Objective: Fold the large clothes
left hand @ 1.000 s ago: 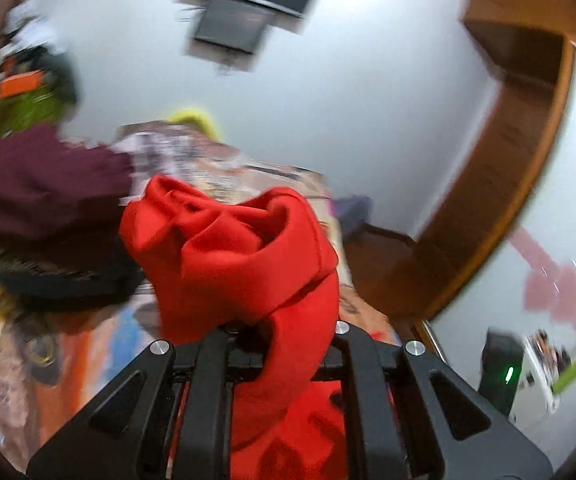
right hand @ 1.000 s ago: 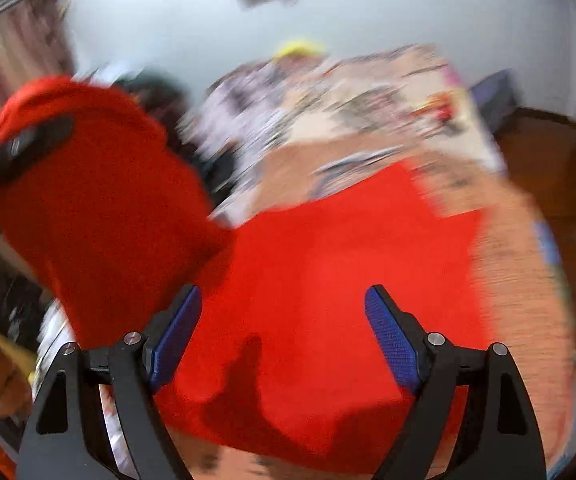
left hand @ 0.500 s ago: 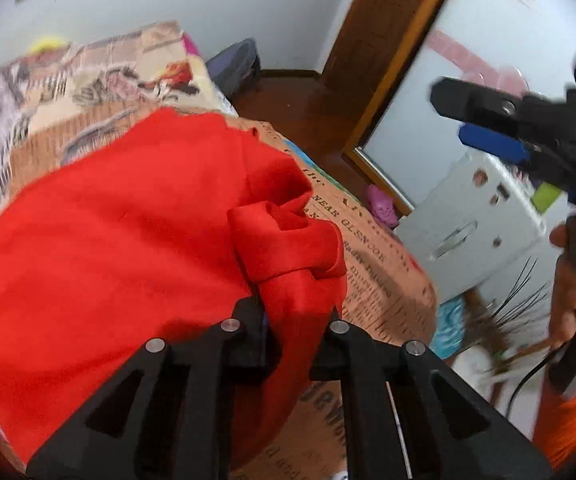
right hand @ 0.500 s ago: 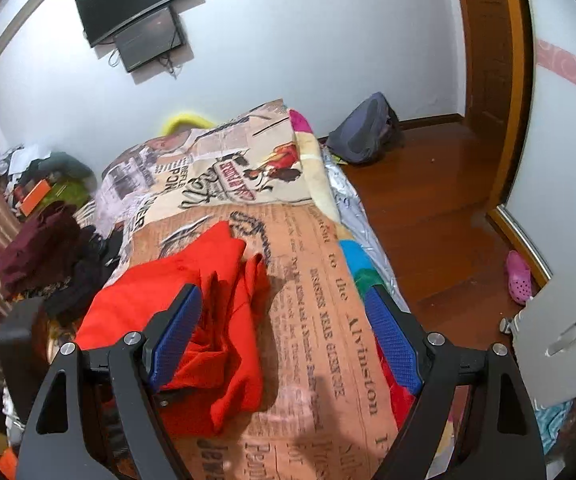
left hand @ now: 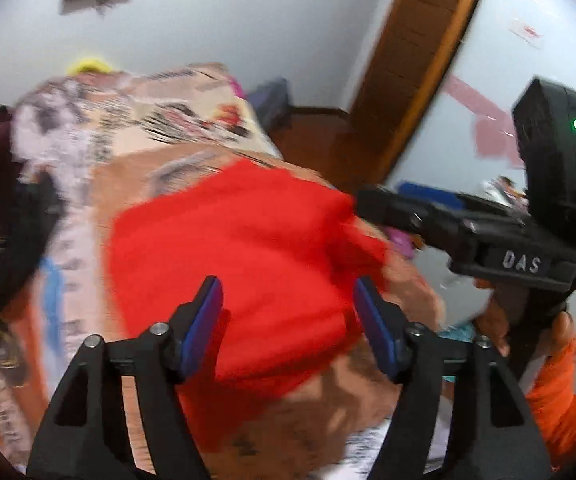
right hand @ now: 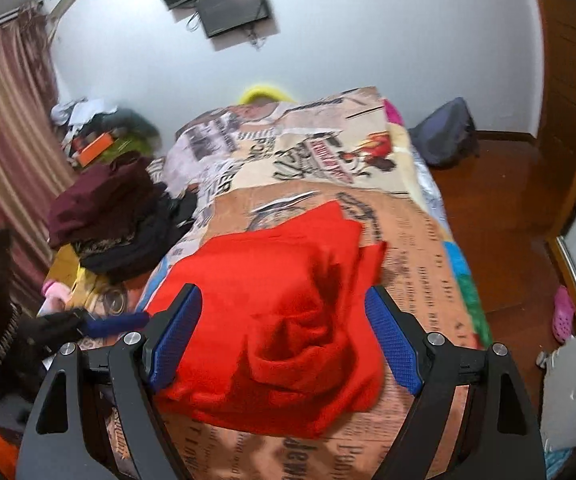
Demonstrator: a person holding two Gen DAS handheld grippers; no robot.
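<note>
We see the left gripper [left hand: 288, 312] just sprung open, empty, red garment [right hand: 279, 312] lying on the bed [right hand: 420, 256] at twelve o'clock. Right gripper [right hand: 283, 336] spread wide, grasping nothing.

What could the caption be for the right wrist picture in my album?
Open right gripper hovers above a folded red garment on the newspaper-print bedspread.
</note>
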